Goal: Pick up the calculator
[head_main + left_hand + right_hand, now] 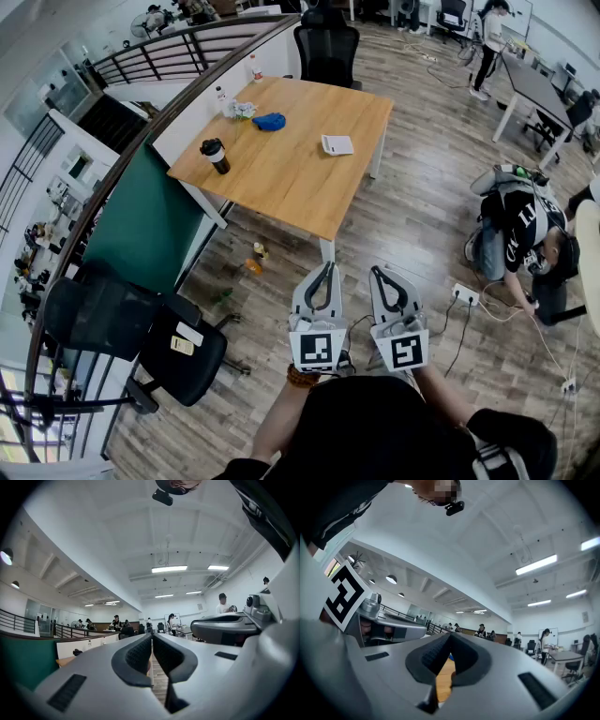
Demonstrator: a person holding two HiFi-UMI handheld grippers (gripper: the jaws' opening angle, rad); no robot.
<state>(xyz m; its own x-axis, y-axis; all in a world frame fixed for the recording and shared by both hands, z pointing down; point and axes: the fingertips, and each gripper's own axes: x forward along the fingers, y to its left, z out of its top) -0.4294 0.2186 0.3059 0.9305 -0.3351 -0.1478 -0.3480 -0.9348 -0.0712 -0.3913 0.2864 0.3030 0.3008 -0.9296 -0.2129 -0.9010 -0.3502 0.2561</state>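
A pale grey, flat rectangular calculator (337, 144) lies on the far right part of a light wooden table (291, 178), well apart from both grippers. The left gripper (325, 269) and right gripper (378, 273) are side by side, short of the table's near edge. Each has its jaws pressed together with nothing between them.

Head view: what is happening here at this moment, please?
A person stands back from the wooden table, holding the left gripper and the right gripper out in front, both shut and empty. The calculator lies untouched on the table, toward its right edge, apart from a dark cup and a blue object. Picking up has not begun.
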